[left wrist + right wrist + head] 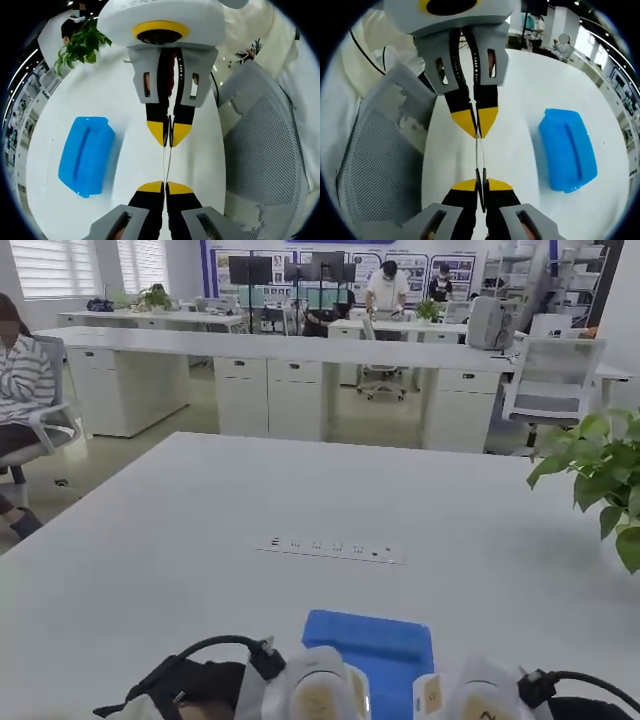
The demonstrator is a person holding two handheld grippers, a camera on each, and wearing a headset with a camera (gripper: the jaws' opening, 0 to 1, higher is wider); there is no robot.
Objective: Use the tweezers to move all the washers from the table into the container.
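My left gripper (165,186) and right gripper (168,134) point at each other, tip to tip, over the white table (125,90). Thin metal tweezers (166,160) run between them, and both pairs of yellow-tipped jaws are shut on them. The right gripper view shows the same: my right gripper (480,184) below, the left gripper (477,125) above, the tweezers (479,152) between. A blue plastic container (368,645) lies on the table just beyond the grippers, seen again as the container (85,155) and the container (568,150). The white gripper housings (315,695) sit at the head view's bottom edge.
A grey mesh chair (265,150) stands close on the person's side of the table edge. A recessed socket strip (330,548) sits mid-table and a leafy plant (600,465) at the right. Desks and people are far behind.
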